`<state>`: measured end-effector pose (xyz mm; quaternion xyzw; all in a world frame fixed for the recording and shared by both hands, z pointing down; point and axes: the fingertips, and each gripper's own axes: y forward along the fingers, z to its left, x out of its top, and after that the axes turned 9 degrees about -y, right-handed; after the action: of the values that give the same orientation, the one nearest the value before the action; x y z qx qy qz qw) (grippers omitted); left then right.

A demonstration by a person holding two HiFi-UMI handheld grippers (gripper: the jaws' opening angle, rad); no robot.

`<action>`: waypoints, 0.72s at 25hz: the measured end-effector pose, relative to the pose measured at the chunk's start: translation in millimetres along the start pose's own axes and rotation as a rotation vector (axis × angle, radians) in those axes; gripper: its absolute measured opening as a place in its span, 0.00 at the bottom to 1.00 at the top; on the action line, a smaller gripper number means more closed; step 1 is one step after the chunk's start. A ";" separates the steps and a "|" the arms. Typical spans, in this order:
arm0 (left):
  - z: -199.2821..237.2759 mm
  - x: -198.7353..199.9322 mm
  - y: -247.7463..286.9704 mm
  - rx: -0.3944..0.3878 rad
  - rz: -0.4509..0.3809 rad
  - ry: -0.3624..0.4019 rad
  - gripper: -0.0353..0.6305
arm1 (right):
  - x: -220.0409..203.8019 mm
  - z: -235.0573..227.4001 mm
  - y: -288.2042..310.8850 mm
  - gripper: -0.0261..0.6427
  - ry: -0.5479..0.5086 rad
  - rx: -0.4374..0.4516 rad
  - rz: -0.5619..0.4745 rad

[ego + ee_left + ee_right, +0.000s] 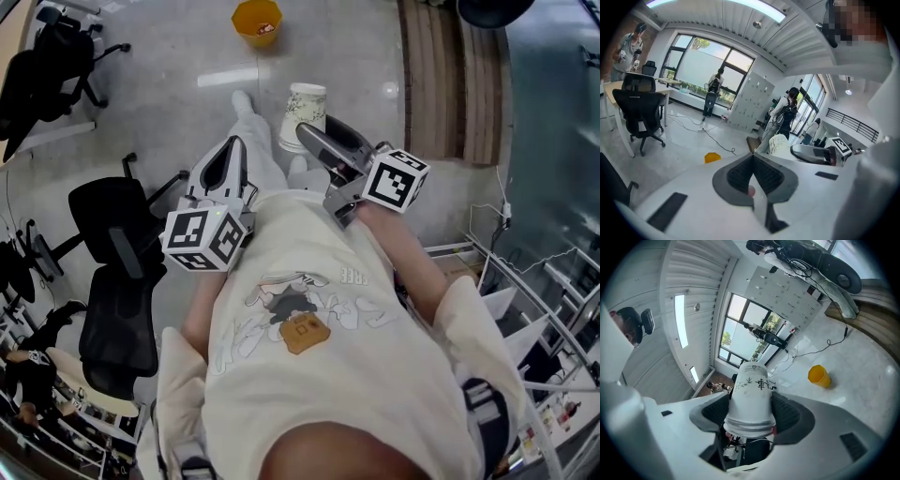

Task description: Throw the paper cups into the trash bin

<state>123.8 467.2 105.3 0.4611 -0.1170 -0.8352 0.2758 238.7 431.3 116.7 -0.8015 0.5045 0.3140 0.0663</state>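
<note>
A white paper cup [749,397] with dark brush lettering is clamped in the right gripper [750,420], its sides pressed between the two ribbed pads. It is held in the air in front of the person's cream shirt [309,309]. The left gripper [753,161] is carried beside it with its jaws closed on each other and nothing between them. A yellow trash bin [257,21] is seen upright on the grey floor [169,56], well apart from the cup and left of the wooden step [450,84] at the floor's right edge.
</note>
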 end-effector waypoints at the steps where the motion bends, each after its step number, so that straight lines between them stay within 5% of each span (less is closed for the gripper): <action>1: 7.5 9.9 10.7 -0.005 -0.002 -0.005 0.06 | 5.9 -4.3 13.7 0.48 0.000 -0.003 0.008; 18: 173.1 250.1 223.8 -0.129 0.107 -0.024 0.06 | 189.6 -74.8 298.0 0.47 -0.063 -0.094 0.043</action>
<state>-47.5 131.1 124.2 0.4255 -0.0905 -0.8306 0.3477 73.6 110.5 130.8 -0.7823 0.5041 0.3639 0.0375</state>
